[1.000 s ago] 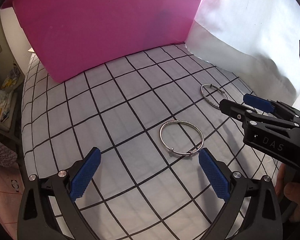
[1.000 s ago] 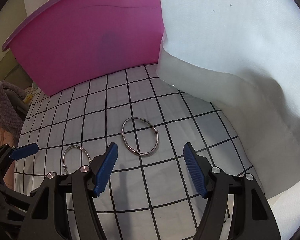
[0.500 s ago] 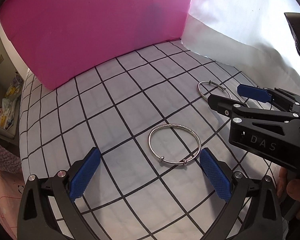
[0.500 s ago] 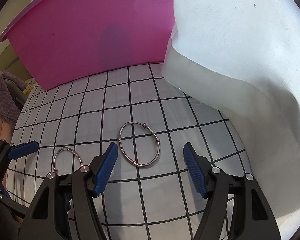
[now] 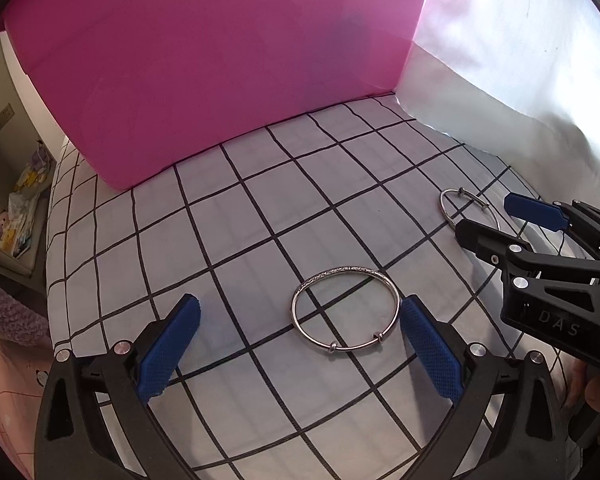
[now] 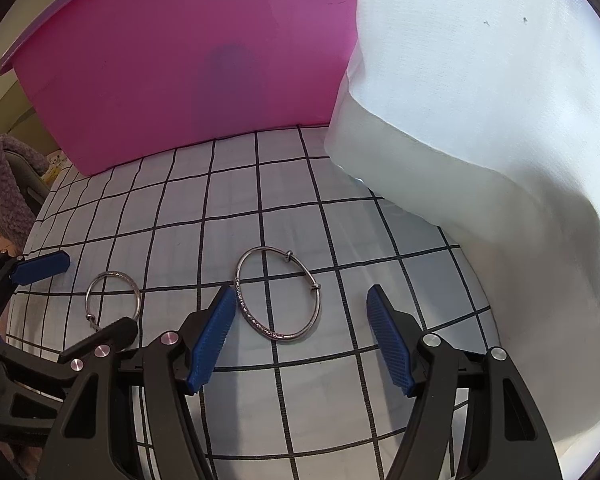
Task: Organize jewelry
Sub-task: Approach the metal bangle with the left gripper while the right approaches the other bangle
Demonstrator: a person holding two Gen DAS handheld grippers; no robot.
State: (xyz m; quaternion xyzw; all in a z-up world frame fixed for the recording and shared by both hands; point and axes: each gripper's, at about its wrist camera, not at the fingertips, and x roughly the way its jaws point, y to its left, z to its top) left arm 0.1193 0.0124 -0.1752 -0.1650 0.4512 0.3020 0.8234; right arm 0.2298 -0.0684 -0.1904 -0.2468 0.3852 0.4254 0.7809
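Silver bangles (image 5: 345,309) (image 6: 278,294) are lying apart on gridded cloth (image 5: 260,216), pink bin (image 5: 220,60) bounding behind, left gripper (image 5: 300,354) and right gripper (image 6: 302,340) both hovering spread, gripping nothing.

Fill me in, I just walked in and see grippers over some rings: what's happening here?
A person holds a gripper in each hand over a grid-patterned cloth, sorting jewelry. Two silver bangles lie flat, apart from each other. The left gripper is open with one bangle in front of its fingers; the right gripper is open over the other bangle. Neither bangle is gripped yet. A pink bin and white fabric stand behind.
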